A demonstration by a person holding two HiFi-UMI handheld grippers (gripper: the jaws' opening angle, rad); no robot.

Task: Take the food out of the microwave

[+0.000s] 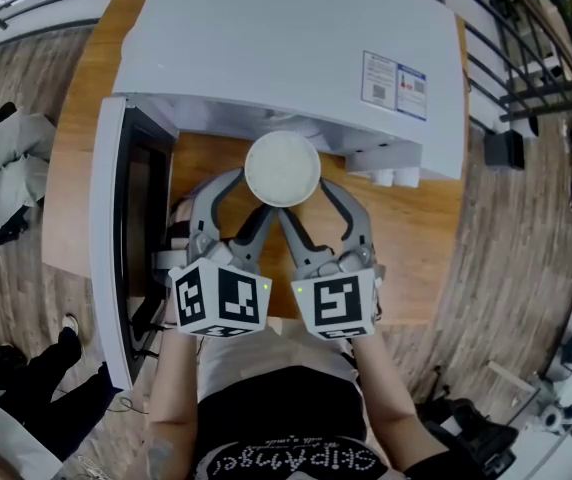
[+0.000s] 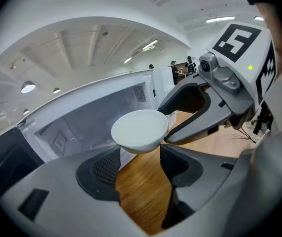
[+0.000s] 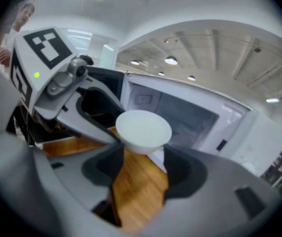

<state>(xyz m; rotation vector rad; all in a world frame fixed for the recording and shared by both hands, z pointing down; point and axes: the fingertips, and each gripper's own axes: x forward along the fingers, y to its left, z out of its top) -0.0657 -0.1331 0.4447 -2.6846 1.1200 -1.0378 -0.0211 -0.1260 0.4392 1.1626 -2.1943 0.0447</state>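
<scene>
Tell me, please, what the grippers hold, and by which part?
A white bowl, carried together: the left gripper and right gripper each have jaws closed on its lower body, beneath the rim.

Microwave (image 1: 286,48) sitting on the bench (image 1: 416,238), door (image 1: 111,238) standing open at left, bowl (image 1: 282,168) hanging before the opening, left hand-held gripper (image 1: 246,196) flanking its left, right hand-held gripper (image 1: 308,200) its right.

From the bowl (image 1: 282,168) I carry, the microwave (image 1: 286,48) body blocks twelve o'clock, and its open door (image 1: 111,238) walls off nine o'clock. Bare wooden table (image 1: 416,238) lies free from two to four o'clock.
</scene>
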